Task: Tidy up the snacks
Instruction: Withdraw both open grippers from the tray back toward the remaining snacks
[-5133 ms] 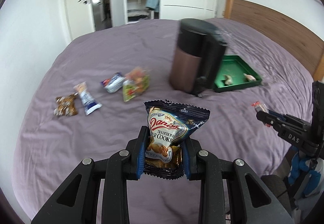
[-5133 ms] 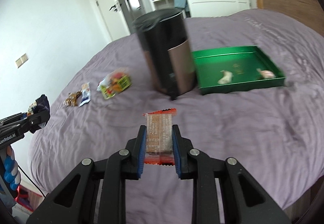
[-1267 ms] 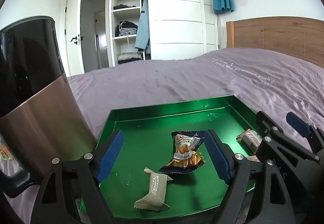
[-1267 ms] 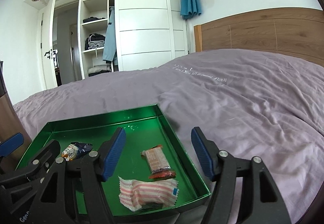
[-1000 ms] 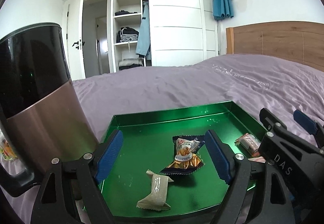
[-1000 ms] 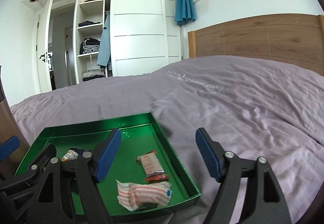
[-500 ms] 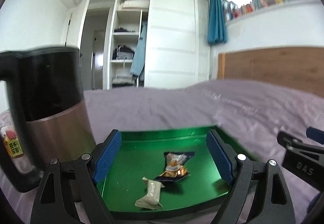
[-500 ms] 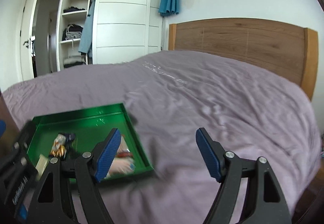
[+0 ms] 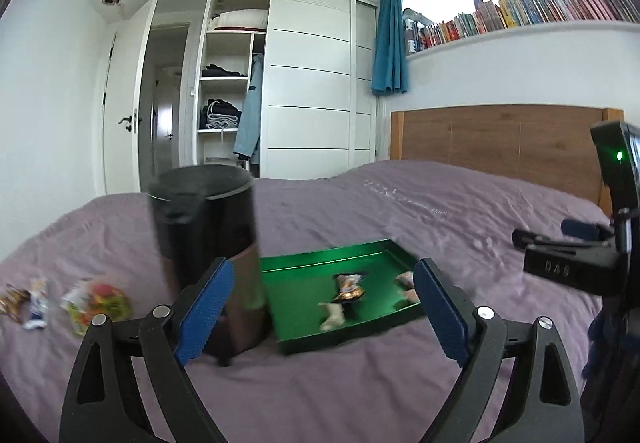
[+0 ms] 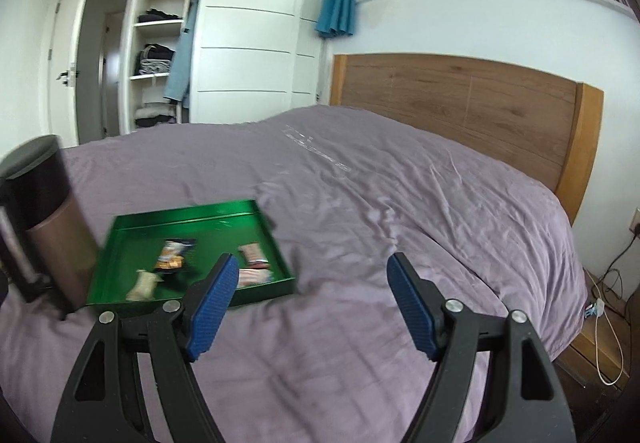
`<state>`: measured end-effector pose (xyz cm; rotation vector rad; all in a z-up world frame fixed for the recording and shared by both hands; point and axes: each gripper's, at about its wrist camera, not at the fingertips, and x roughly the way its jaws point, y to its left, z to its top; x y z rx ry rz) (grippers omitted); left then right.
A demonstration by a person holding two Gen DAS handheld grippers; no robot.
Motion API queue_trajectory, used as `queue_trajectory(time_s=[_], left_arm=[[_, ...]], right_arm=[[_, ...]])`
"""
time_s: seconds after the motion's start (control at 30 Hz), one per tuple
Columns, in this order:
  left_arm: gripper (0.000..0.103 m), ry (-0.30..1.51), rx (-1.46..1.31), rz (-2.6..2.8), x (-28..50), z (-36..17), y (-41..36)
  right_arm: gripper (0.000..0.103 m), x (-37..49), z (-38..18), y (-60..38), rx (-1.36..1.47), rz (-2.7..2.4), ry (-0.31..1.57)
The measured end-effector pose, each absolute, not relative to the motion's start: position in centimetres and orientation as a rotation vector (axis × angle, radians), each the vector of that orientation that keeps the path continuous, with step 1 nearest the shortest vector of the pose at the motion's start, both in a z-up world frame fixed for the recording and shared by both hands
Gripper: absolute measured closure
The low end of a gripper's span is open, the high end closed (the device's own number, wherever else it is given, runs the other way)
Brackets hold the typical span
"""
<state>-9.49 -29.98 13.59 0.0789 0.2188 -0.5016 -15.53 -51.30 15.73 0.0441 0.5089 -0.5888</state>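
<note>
A green tray (image 9: 304,271) lies on the purple bed, with a cookie bag (image 9: 350,285) and a beige bar (image 9: 332,317) in it. My left gripper (image 9: 322,271) hangs above the bed in front of the tray, its jaws opening with nothing between them. Loose snacks lie far left: a colourful packet (image 9: 98,301) and a blue-white bar (image 9: 36,303). My right gripper (image 10: 312,263) is open and empty, back and to the right of the tray (image 10: 224,217). In that view the tray holds the cookie bag (image 10: 174,253), a red wafer (image 10: 254,255) and a pink-striped packet (image 10: 254,277).
A tall black and copper bin (image 9: 208,243) stands on the bed just left of the tray. A wooden headboard (image 10: 460,103) closes the far side. The bed edge drops off at right, with a cable (image 10: 604,307) on the floor.
Both grippers, earlier shut on a cookie bag and a wafer, have let them go into the tray. Over the last second both pulled back and up, so the tray looks smaller.
</note>
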Motion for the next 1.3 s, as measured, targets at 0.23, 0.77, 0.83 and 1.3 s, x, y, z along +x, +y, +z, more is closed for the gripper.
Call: queue_trajectory(time_s=[0.23, 0.77, 0.83, 1.3], left_arm=[[0.014, 0.244, 0.170, -0.316, -9.4, 15.8, -21.3], [0.014, 0.424, 0.281, 0.223, -8.9, 13.3, 0.0], [0.014, 0.441, 0.274, 0.254, -8.6, 12.6, 1.2], [0.004, 0.464, 0.229, 0.275, -1.7, 9.8, 7.0]], right_arm=[[0.014, -16.6, 19.0, -43.7, 0.033, -0.421, 0.481], [0.014, -12.0, 19.6, -25.0, 0.027, 0.032, 0.501], [0.014, -11.3, 19.1, -23.1, 0.032, 0.076, 0.512], [0.000, -2.1, 12.9, -13.6, 0.106, 0.192, 0.612]])
